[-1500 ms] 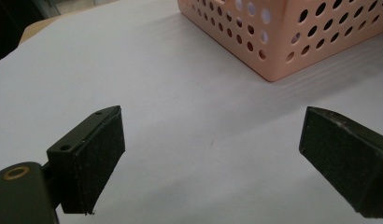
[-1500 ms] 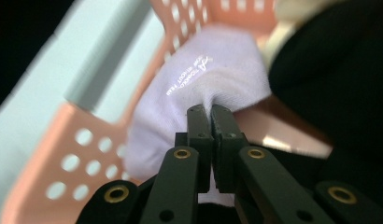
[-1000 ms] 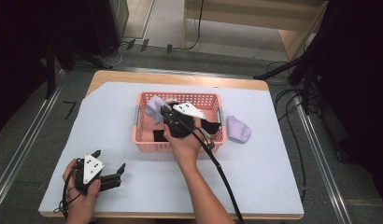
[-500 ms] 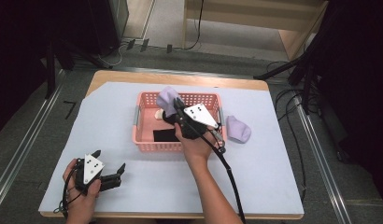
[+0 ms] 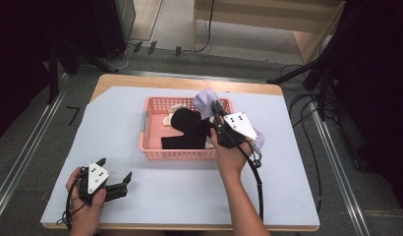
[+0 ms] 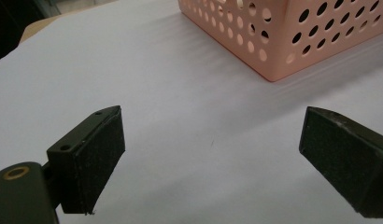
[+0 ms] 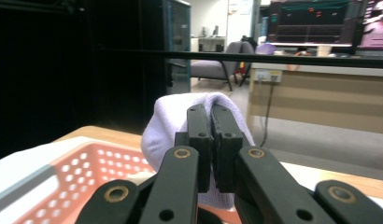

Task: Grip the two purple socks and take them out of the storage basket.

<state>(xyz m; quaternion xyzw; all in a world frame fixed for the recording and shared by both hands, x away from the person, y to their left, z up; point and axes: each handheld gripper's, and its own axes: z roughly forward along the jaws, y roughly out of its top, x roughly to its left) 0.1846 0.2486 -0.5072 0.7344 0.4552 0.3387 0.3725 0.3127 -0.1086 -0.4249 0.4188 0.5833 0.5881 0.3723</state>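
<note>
At about seven o'clock on the table, the left gripper lies in the person's hand with its jaws spread wide and nothing between them, unmoved since a second ago. The pink basket sits at the centre, a black cloth inside it. The right gripper is clenched on a lilac sock; it has carried the sock from the basket's middle to its two o'clock corner, above the rim.
</note>
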